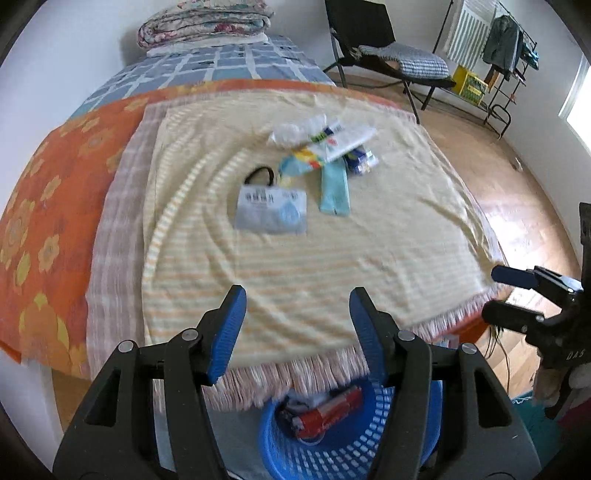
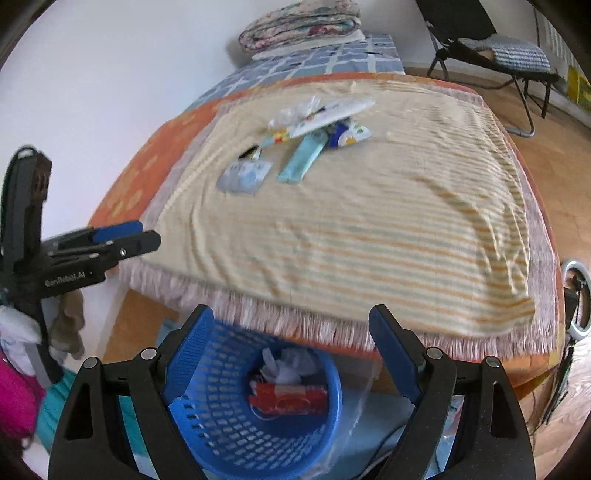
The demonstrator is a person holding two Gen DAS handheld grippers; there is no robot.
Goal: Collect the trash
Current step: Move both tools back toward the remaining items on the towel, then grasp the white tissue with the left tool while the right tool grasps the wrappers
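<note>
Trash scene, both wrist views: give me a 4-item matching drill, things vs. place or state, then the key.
Things:
1. red wrapper
2. light blue packet
3. folded quilt
4. left gripper

Place or state:
A. far end of the bed, against the wall
B. open, holding nothing
C. inside the blue basket on the floor
D. lying on the striped blanket

Pairs: 1-C, 2-D, 3-A, 4-B
</note>
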